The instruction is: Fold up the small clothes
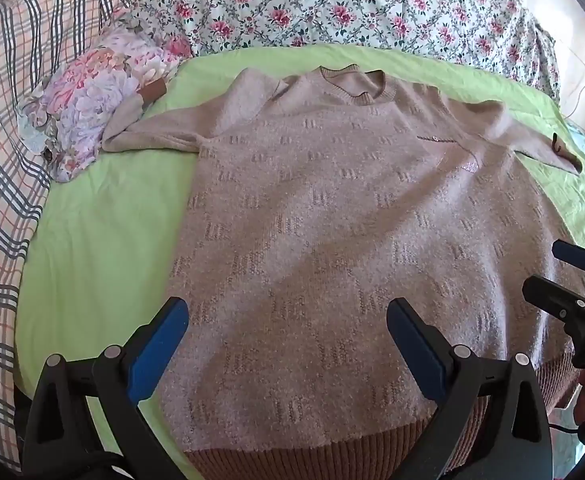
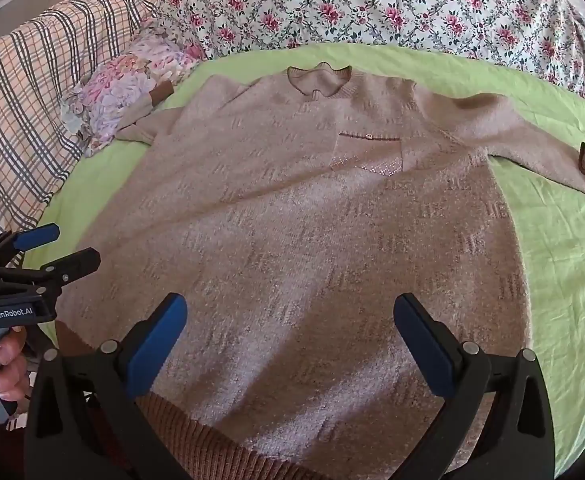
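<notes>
A beige knitted sweater (image 1: pixel 332 208) lies flat, front up, on a light green sheet (image 1: pixel 104 216), collar away from me and brown ribbed hem nearest; it also shows in the right wrist view (image 2: pixel 292 220). Both sleeves are spread out sideways. My left gripper (image 1: pixel 288 320) is open and empty, hovering above the sweater's lower left part. My right gripper (image 2: pixel 290 320) is open and empty above the lower right part. Each gripper shows in the other's view: the right gripper (image 1: pixel 552 268) at the right edge, the left gripper (image 2: pixel 72 248) at the left edge.
A floral pillow (image 1: pixel 92 100) touches the left sleeve cuff. A checked blanket (image 1: pixel 8 128) lies at the left and a rose-patterned duvet (image 1: pixel 332 0) along the back. The green sheet (image 2: pixel 552 264) is bare at the right of the sweater.
</notes>
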A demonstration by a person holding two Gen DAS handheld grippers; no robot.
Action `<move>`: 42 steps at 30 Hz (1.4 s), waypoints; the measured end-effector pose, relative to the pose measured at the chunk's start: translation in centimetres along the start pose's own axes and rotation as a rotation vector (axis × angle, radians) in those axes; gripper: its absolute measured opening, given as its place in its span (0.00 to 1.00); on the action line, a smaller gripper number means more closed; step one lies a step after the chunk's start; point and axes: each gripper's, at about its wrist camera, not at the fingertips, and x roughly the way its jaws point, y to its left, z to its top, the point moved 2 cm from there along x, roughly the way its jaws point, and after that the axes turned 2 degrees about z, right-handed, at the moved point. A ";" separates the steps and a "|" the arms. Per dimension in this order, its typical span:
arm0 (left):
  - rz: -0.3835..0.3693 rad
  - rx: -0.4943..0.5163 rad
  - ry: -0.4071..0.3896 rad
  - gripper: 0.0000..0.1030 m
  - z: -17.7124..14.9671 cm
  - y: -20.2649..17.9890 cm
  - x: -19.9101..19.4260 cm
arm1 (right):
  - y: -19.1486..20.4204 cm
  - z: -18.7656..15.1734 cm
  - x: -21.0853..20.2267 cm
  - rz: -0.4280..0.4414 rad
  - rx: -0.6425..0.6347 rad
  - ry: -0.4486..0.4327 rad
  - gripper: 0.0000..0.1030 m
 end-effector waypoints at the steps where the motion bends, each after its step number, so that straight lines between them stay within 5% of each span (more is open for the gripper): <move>1: 0.000 0.001 0.000 0.97 0.0 0.0 0.0 | 0.0 0.0 0.0 -0.001 -0.001 0.000 1.00; 42: 0.005 -0.004 0.001 0.97 0.5 0.1 0.4 | 0.5 0.9 -0.7 -0.008 -0.006 0.003 1.00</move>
